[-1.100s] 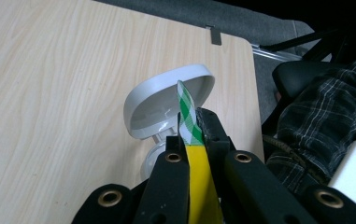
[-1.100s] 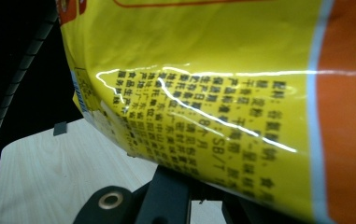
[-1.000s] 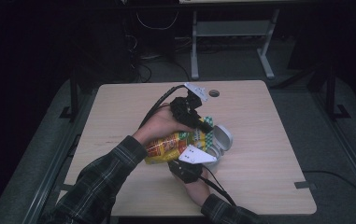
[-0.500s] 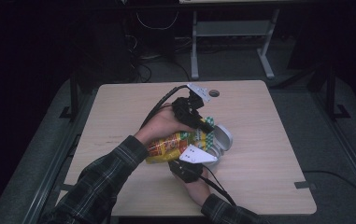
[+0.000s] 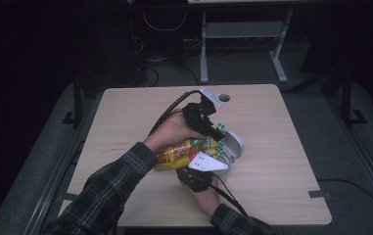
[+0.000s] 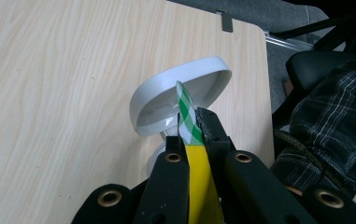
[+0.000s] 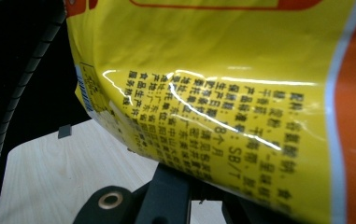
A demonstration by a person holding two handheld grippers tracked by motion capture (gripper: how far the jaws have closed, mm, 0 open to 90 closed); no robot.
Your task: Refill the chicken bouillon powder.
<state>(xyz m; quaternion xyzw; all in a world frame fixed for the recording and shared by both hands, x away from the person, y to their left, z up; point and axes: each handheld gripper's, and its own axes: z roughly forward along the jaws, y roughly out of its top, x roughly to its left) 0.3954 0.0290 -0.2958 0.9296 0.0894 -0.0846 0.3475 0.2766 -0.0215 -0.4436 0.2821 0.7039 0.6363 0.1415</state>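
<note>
1. Nearest the person, the right gripper (image 5: 199, 172) sits at the near edge of the snack bag (image 5: 180, 152), jaws together on the bag's lower part. In the right gripper view the yellow film (image 7: 222, 102) bulges over the jaws, so the exact pinch point is hidden. Judged purpose: to anchor the bag while the other end is handled.
2. The snack bag, one in number, is yellow and orange with printed text. It is held between the two grippers at mid-bench, just above or on the bench (image 5: 282, 186); which of the two cannot be told.
3. The left gripper (image 5: 208, 128) is clamped on the bag's green-checked top seal (image 6: 188, 119), which stands on edge between the jaws. Judged purpose: a firm hold on the seal for pulling the bag open or steering its mouth.
4. Just beyond the seal stands one white container (image 5: 230, 147) with its hinged lid (image 6: 180, 93) open, likely placed to receive the contents.
5. Count: two grippers, one bag, one container.
</note>
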